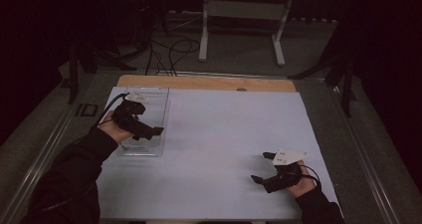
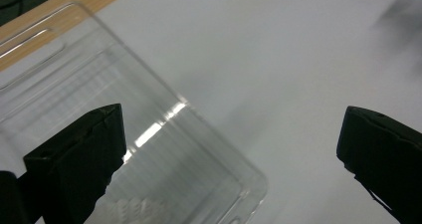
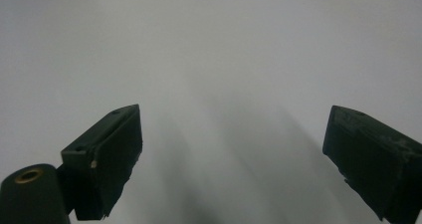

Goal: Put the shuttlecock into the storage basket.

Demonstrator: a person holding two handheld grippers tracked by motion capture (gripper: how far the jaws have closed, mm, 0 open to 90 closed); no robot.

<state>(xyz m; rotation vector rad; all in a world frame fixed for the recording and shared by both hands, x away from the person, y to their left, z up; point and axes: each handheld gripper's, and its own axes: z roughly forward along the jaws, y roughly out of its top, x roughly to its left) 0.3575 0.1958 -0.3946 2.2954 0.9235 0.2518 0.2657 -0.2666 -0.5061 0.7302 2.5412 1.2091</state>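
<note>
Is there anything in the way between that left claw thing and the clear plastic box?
Nothing visible. The left gripper hovers open right over the clear plastic tray, with one jaw above the tray and the other above the white table cover. The right gripper waits far off.

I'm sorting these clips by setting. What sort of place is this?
Probably a lab or recording studio, not a home. A table with a white cover stands in a dark room, cables trail over the floor behind it, and a white stand sits farther back. The left gripper hovers over a clear plastic tray.
</note>
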